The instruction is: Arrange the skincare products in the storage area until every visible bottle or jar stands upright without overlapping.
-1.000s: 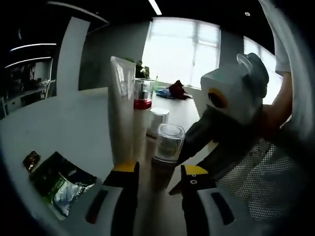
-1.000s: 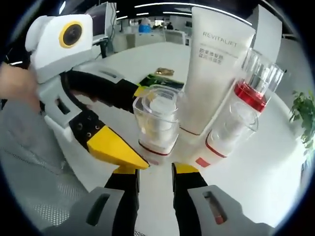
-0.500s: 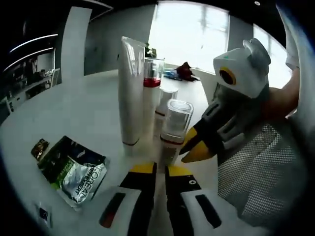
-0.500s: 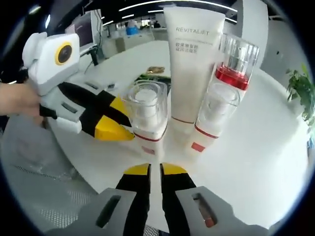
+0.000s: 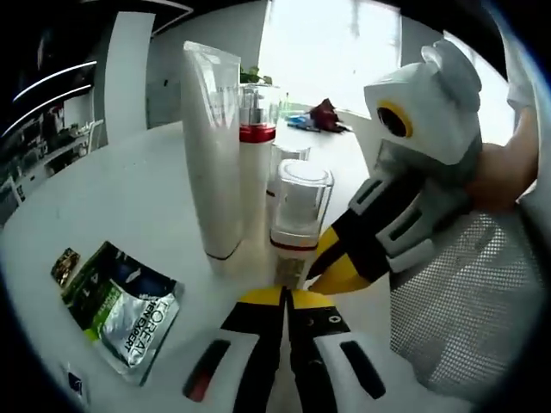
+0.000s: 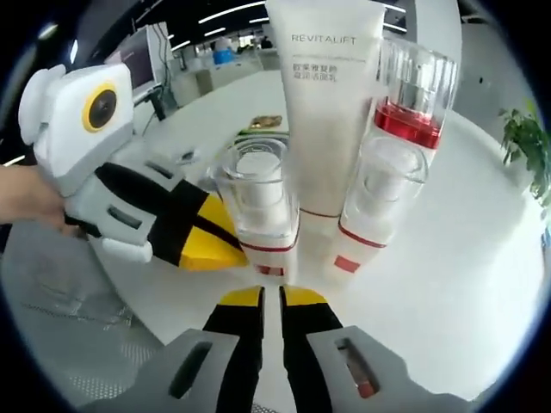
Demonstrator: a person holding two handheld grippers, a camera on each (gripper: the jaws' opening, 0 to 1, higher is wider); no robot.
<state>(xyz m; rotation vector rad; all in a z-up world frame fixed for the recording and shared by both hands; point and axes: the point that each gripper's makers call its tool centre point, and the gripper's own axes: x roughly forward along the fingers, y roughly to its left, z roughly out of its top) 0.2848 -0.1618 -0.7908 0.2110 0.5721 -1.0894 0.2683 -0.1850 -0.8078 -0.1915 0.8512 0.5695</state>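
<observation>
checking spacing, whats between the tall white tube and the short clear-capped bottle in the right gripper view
Nothing stands between them. In the right gripper view the white tube rises just behind and beside the short clear-capped bottle, nearly touching. The red-collared bottle stands on the tube's other side.

**Backlit glare against even ceiling light**

In the left gripper view a window (image 5: 344, 52) at twelve o'clock was blown out white, dimming nearer surfaces; in the right gripper view ceiling strip lights (image 6: 228, 12) lit evenly; edges bowed and blurred in both.
</observation>
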